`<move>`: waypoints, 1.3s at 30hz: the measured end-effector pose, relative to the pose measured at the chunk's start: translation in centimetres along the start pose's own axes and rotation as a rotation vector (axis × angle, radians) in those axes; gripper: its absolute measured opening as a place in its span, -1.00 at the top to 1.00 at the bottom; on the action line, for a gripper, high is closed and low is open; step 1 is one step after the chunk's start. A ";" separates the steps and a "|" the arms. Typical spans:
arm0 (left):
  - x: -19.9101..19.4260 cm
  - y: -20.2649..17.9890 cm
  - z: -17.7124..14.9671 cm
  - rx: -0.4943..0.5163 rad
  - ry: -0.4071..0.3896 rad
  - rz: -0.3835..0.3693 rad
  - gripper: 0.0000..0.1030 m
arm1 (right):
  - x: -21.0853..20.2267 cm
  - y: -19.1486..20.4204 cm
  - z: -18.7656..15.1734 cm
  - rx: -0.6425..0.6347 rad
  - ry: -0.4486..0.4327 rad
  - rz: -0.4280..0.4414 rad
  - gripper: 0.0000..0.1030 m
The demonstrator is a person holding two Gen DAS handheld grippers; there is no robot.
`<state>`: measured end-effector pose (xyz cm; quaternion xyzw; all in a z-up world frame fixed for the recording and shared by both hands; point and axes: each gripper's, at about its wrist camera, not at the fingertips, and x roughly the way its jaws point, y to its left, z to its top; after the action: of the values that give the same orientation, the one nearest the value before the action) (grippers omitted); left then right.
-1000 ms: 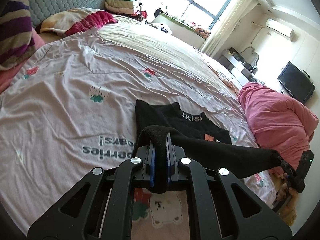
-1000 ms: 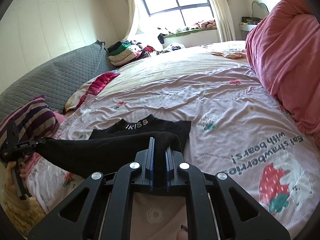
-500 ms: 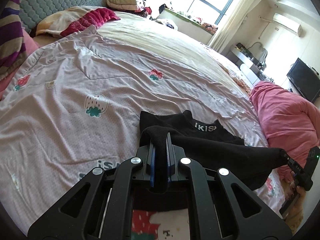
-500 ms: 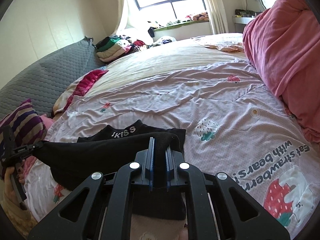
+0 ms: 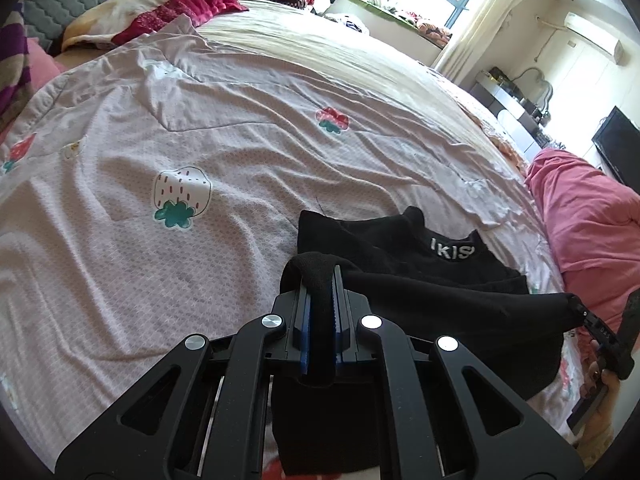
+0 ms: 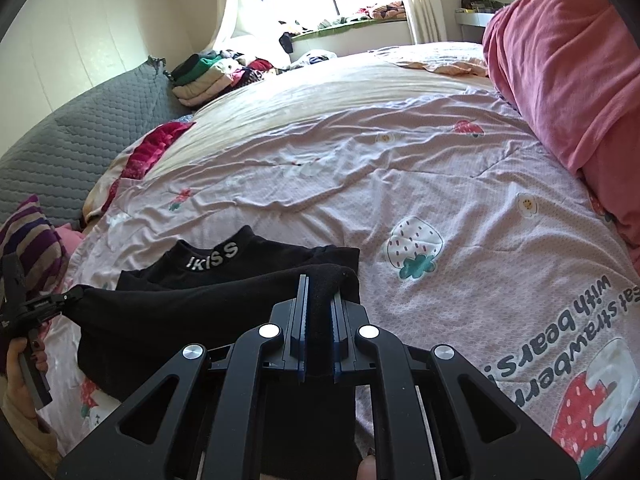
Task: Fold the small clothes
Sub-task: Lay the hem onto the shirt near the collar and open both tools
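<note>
A small black garment [image 5: 400, 256] with white letters on its collar lies on the pink strawberry-print quilt [image 5: 200, 148]. Its near edge is lifted and stretched between both grippers. My left gripper [image 5: 320, 280] is shut on one corner of that edge, black cloth bunched between its blue pads. My right gripper [image 6: 320, 284] is shut on the other corner. In the right wrist view the garment [image 6: 248, 256] has its collar end flat on the quilt [image 6: 400, 168] while the held edge hangs above it. Each gripper shows at the side of the other's view, pinching the cloth.
A rolled pink blanket [image 6: 568, 72] lies along the right side of the bed. Stacked folded clothes [image 6: 204, 76] sit at the far end by the grey headboard [image 6: 72, 140]. A striped pillow [image 6: 28, 236] and a red-and-cream blanket [image 5: 160, 12] lie to the left.
Both grippers have carried the lifted edge of the black garment forward and lower, over the collar end. The quilt's printed text has slid out of the left wrist view.
</note>
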<state>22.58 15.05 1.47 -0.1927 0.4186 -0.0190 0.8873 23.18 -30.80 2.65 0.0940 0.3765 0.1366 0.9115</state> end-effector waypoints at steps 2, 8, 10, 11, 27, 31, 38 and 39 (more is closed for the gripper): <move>0.8 0.1 -0.2 0.006 0.008 0.008 0.94 | 0.6 -0.1 -0.3 -0.006 0.011 -0.011 0.85; 1.3 0.4 -0.5 0.000 0.004 0.034 0.74 | 1.8 -0.1 -1.0 -0.041 0.033 -0.078 0.32; 0.9 0.3 -0.5 0.013 -0.008 0.068 0.61 | 1.6 -0.2 -1.3 -0.044 0.024 -0.093 0.20; 0.4 0.3 -0.4 0.014 -0.020 0.072 0.57 | 1.4 -0.3 -1.3 -0.043 0.024 -0.090 0.20; -2.1 -6.9 -4.2 0.257 -0.011 0.034 0.50 | -1.3 6.1 -4.1 -0.307 0.013 -0.019 0.58; 0.3 -7.1 -6.5 0.298 0.091 0.069 0.66 | 0.1 7.0 -5.6 -0.357 0.100 -0.043 0.59; 1.9 -7.5 -7.7 0.379 0.091 0.147 0.66 | 3.0 6.2 -6.6 -0.350 0.179 -0.104 0.59; 2.2 -7.6 -7.5 0.385 0.085 0.156 0.66 | 3.4 6.0 -6.5 -0.348 0.174 -0.111 0.59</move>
<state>19.32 5.17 -1.77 0.0143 0.4578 -0.0378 0.8881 19.80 -23.61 -2.43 -0.0978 0.4290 0.1567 0.8842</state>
